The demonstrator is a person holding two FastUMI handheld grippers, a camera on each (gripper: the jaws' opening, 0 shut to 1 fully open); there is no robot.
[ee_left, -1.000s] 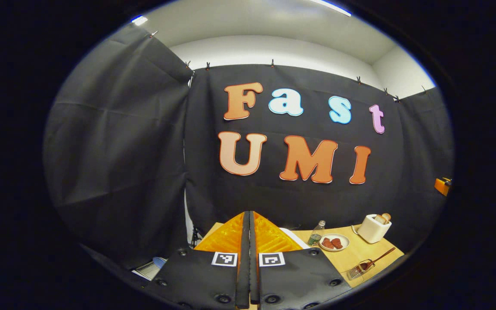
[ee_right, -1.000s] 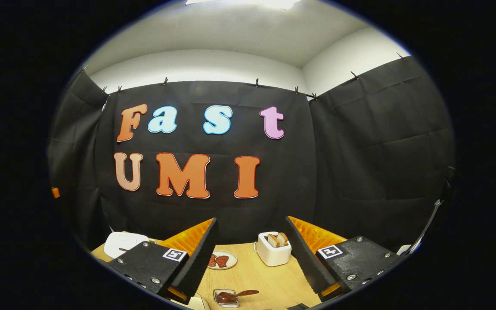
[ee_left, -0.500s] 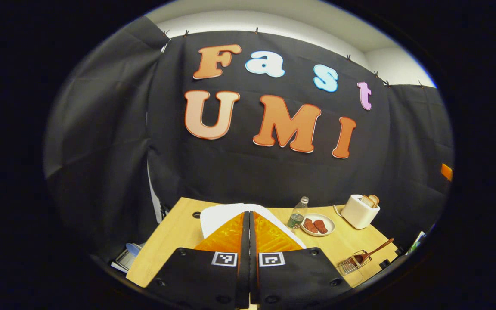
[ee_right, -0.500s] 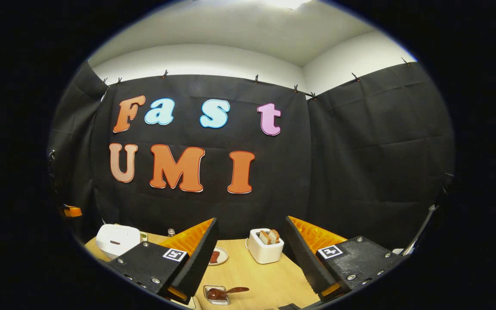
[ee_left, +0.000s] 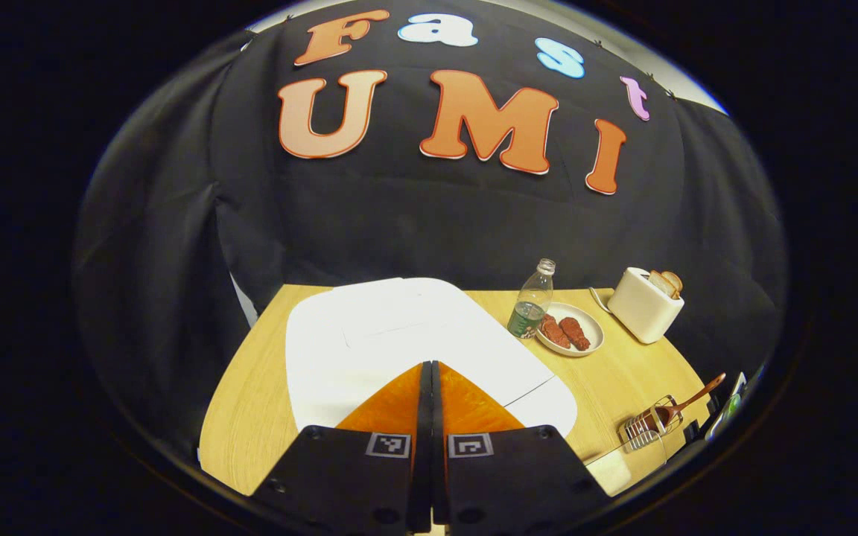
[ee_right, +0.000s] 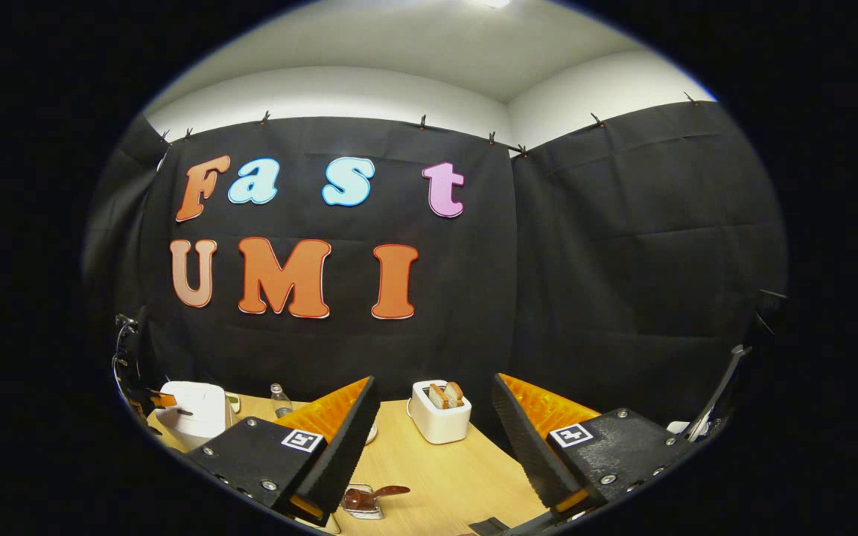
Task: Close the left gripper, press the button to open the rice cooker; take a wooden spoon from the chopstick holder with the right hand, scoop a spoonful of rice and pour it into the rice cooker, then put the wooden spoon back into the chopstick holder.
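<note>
The white rice cooker (ee_left: 414, 335) sits with its lid down on the wooden table (ee_left: 250, 402), right under my left gripper (ee_left: 429, 368), which is shut with nothing between its fingers and hovers over the lid's near edge. A wooden spoon (ee_left: 686, 402) lies in the wire chopstick holder (ee_left: 649, 428) at the table's right front. In the right gripper view my right gripper (ee_right: 435, 381) stands open and empty above the table (ee_right: 444, 476). There the cooker (ee_right: 191, 413) is far left, and the holder with the spoon (ee_right: 366, 497) lies low between the fingers.
A bottle (ee_left: 532, 299), a plate of brown food (ee_left: 569, 339) and a white toaster with bread (ee_left: 645, 304) stand behind the cooker. In the right gripper view the toaster (ee_right: 438, 413) is straight ahead and the bottle (ee_right: 278, 400) is to its left.
My left gripper has tipped downward and moved in over the rice cooker's lid, staying shut. The right gripper has drifted slightly, still open.
</note>
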